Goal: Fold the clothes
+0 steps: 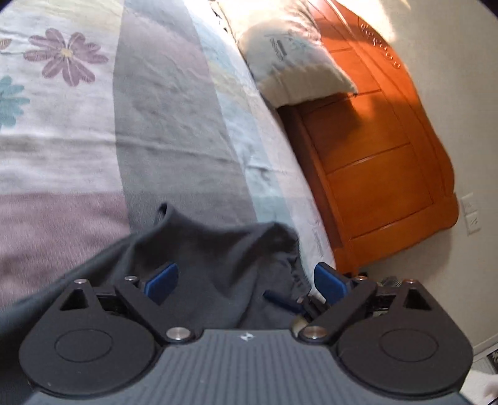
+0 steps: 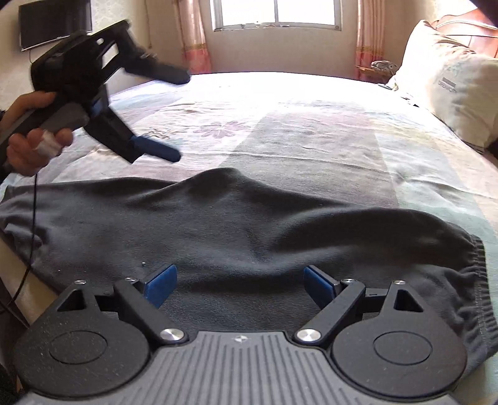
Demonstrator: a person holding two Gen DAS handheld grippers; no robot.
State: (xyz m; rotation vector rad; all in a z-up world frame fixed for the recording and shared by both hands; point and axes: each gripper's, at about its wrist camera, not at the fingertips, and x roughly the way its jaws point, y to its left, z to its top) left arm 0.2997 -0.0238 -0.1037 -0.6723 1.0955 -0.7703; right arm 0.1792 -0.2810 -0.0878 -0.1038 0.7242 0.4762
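Fingers of both the left gripper [image 1: 246, 282] and right gripper [image 2: 239, 285] spread wide, empty, above dark grey cotton trousers [image 2: 236, 224] on floral bedspread [image 2: 311, 124]; trouser legs cut off.

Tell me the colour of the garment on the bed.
Dark grey garment, clearest in the right wrist view.

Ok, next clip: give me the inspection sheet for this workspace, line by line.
Surface: bed with floral striped bedspread, sunlit at the far side.
Job's things: dark grey garment spread flat across the near edge, elastic hem at the right, a bump in the middle.
Clutter: pillow at the headboard end.
Grippers: left claw open, raised above the bed, held by a hand; right claw open, low over the garment.
Cables: thin black cable hanging from the left claw.
Surroundings: wooden headboard, window, curtains, wall screen.
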